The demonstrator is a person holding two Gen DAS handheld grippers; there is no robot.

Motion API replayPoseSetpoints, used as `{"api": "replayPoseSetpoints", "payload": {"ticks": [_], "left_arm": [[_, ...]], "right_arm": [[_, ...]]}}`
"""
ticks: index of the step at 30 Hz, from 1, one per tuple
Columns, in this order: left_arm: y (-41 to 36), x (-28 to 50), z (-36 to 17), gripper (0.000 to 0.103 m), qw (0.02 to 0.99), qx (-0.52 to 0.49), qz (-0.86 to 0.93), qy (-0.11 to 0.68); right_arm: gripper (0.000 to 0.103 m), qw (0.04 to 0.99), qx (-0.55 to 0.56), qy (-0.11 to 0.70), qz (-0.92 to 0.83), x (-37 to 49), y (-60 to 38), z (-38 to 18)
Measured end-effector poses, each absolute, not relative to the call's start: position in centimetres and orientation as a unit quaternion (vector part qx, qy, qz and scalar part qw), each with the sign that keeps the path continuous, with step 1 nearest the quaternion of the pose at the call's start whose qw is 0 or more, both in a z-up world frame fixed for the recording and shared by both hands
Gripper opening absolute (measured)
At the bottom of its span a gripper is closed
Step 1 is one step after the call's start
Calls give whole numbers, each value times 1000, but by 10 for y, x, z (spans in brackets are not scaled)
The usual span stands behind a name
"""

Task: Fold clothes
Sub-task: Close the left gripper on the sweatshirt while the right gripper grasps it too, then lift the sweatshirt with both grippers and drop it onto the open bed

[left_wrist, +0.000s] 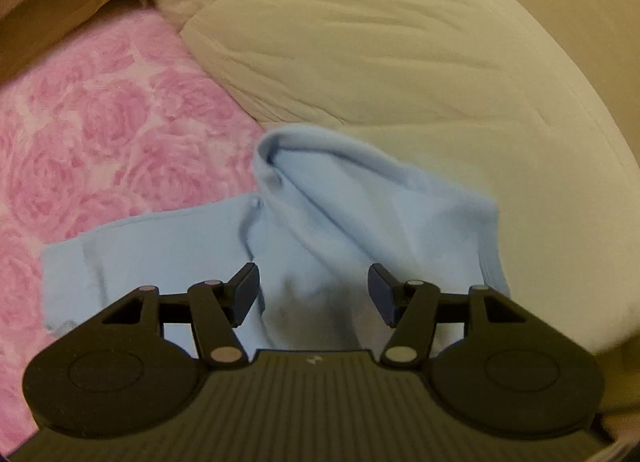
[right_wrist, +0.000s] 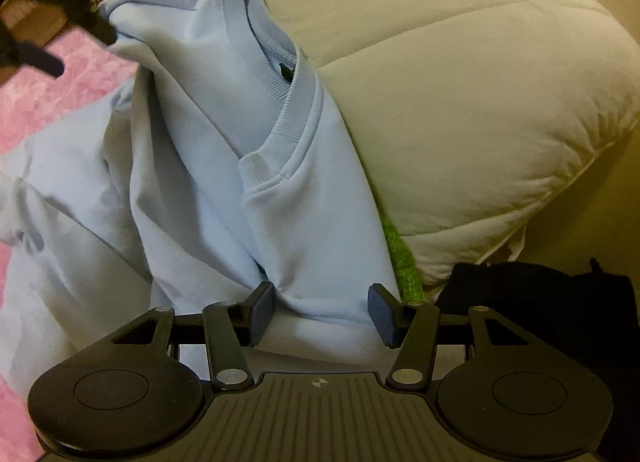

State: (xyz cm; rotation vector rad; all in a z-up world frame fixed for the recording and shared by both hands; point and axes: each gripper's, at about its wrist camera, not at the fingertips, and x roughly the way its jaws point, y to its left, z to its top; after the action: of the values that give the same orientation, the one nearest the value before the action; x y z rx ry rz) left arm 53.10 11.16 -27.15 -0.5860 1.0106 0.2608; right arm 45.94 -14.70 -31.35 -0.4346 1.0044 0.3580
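A light blue sweatshirt (right_wrist: 208, 165) lies bunched on a pink rose-patterned blanket (left_wrist: 100, 133), leaning against a cream duvet (right_wrist: 460, 101). Its ribbed collar (right_wrist: 276, 101) faces up in the right wrist view. My right gripper (right_wrist: 322, 312) is open, jaws on either side of a fold of the sweatshirt at its near edge. My left gripper (left_wrist: 314, 294) is open just above the sweatshirt (left_wrist: 320, 221). It also shows in the right wrist view (right_wrist: 80, 41) at the top left, open, one fingertip touching the sweatshirt's far corner.
The cream duvet (left_wrist: 380, 41) fills the back and right. A green cloth (right_wrist: 400, 258) peeks out between sweatshirt and duvet. A black garment (right_wrist: 540, 294) lies at the right. A brown wooden edge (left_wrist: 60, 9) is at the far left.
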Motion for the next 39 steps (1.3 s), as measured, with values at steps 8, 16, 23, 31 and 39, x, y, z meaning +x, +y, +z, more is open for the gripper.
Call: {"api": "replayPoseSetpoints", "payload": {"ticks": [8,16,23,31,39], "left_arm": [[127,546,-296,0,812,-334,98,469],[145,465,-211,0,862,-281,85,412],[183,322,-129,0,884,-280,151,344],[215,120,-25,0,905,-252,247,239],[216,-109,63,0,894,-202,370,150]], "right_arm": [[1,840,-253,445,182,449,-141,-310],[1,886,-198,386,164,441,-155,-243],[1,920,-134,304,207,413,-135,-159],[1,904,-94,199,367,315,-77,-62],[1,860,-44,108,497,186,-31,9]]}}
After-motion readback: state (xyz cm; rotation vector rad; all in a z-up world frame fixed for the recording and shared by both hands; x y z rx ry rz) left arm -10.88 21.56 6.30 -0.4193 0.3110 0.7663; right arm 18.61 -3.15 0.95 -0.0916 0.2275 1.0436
